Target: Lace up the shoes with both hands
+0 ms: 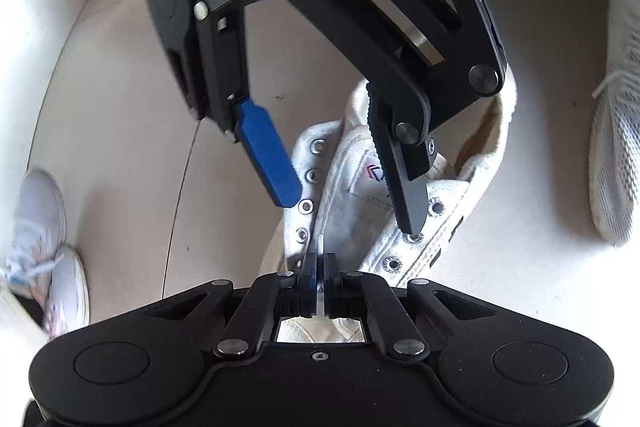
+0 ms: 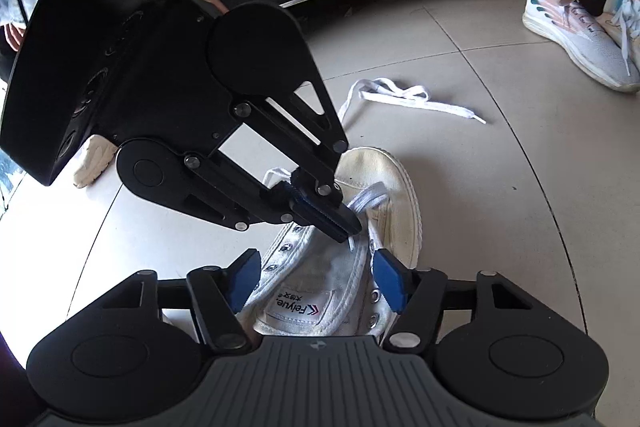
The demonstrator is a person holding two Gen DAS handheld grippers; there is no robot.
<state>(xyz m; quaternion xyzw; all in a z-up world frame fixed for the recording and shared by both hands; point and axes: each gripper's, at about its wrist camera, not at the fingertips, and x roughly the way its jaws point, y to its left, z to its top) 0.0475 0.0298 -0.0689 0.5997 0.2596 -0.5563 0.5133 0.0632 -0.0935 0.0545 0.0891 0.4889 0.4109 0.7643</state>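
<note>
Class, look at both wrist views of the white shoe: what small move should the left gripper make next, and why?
Probably draw the lace up and clear of the shoe. The left gripper is shut on the lace near the lower eyelets, while the right gripper hangs open around the tongue, holding nothing, so the pull seems to fall to the left one.

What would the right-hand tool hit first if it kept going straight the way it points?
Probably the white shoe: the right gripper has open jaws straddling its tongue, which lies straight ahead. Depth is hard to judge; the left gripper, pinching the lace, sits just beyond.
</note>
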